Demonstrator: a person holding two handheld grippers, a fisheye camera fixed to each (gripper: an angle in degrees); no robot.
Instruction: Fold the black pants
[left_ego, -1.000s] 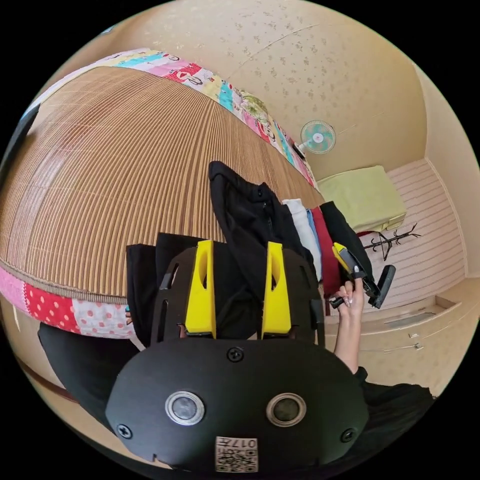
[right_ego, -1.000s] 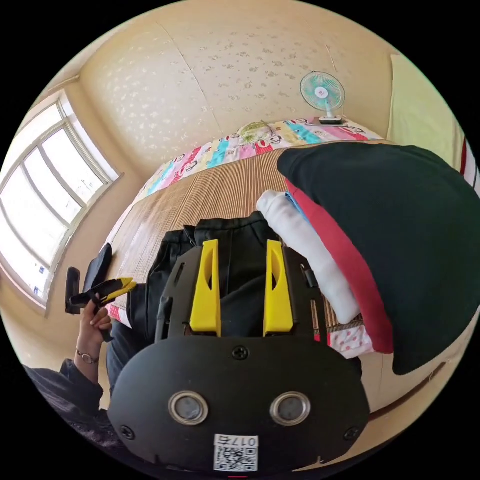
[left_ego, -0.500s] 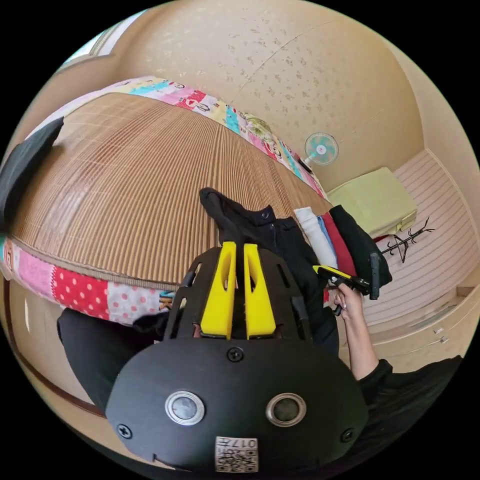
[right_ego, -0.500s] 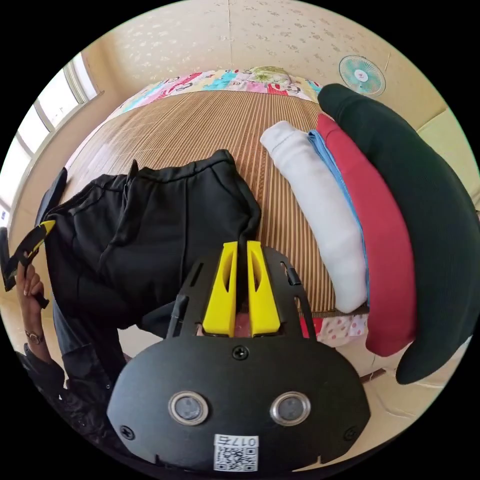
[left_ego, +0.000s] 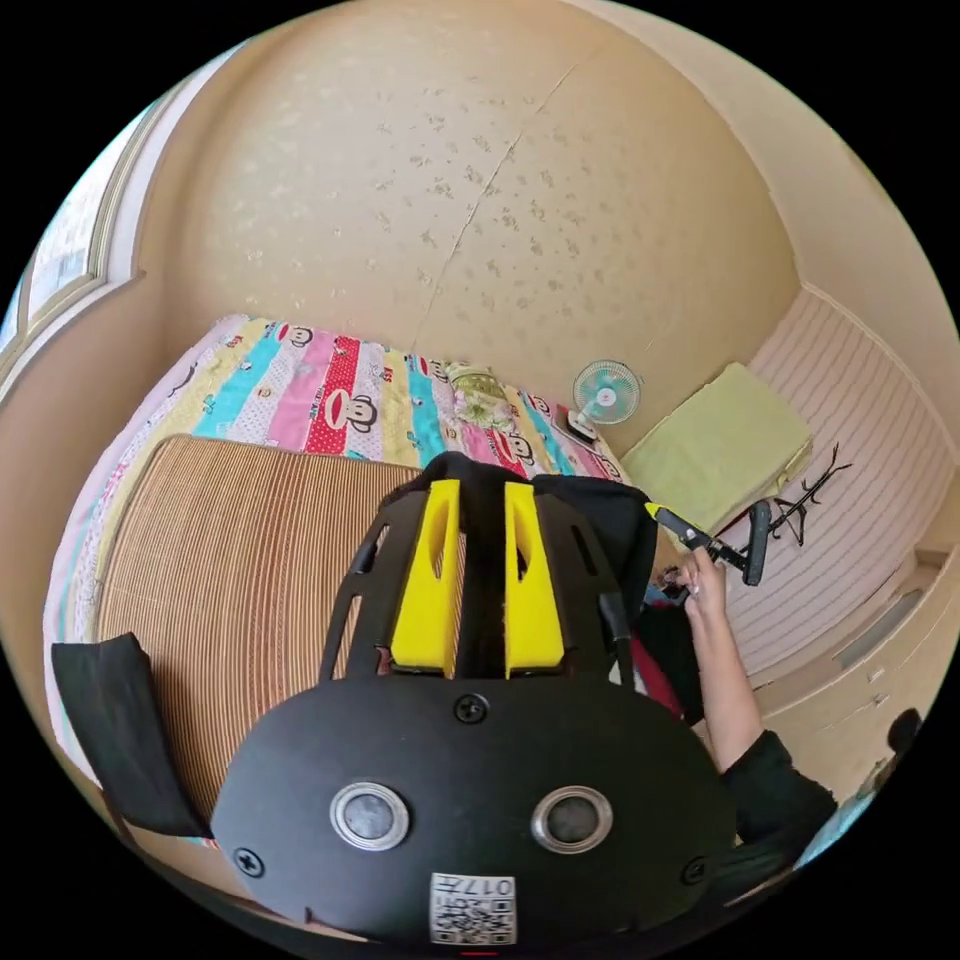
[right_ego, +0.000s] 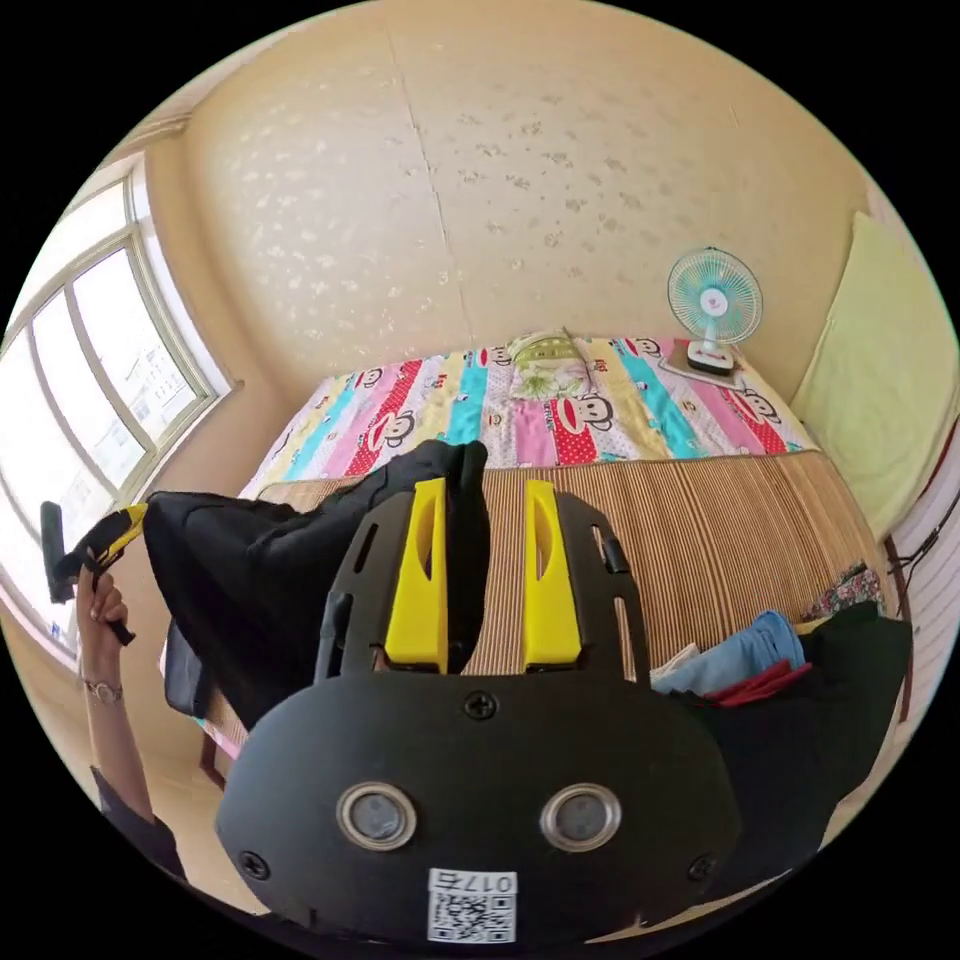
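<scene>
The black pants (left_ego: 590, 520) hang lifted above the bamboo mat (left_ego: 230, 560), stretched between both grippers. My left gripper (left_ego: 480, 500) has black cloth filling the narrow gap between its yellow jaws. In the right gripper view it (right_ego: 125, 520) sits at the far left in a hand, at the pants' (right_ego: 270, 580) corner. My right gripper (right_ego: 485, 500) has its jaws wide apart. The cloth lies against the left jaw only, and the mat (right_ego: 700, 530) shows through the rest of the gap. The left gripper view has the right gripper (left_ego: 670, 520) in a hand (left_ego: 710, 590).
A stack of folded clothes (right_ego: 760, 660) lies at the mat's near right edge. A patchwork quilt (right_ego: 560, 400) with a fan (right_ego: 713, 300) is behind the mat. A dark cloth (left_ego: 120, 730) lies at the mat's near left corner. A window (right_ego: 90, 400) is on the left.
Both grippers closed on the pants on the mat, then rose with them, lifting the cloth. Since half a second ago the right jaws have spread wide and the left jaws slightly.
</scene>
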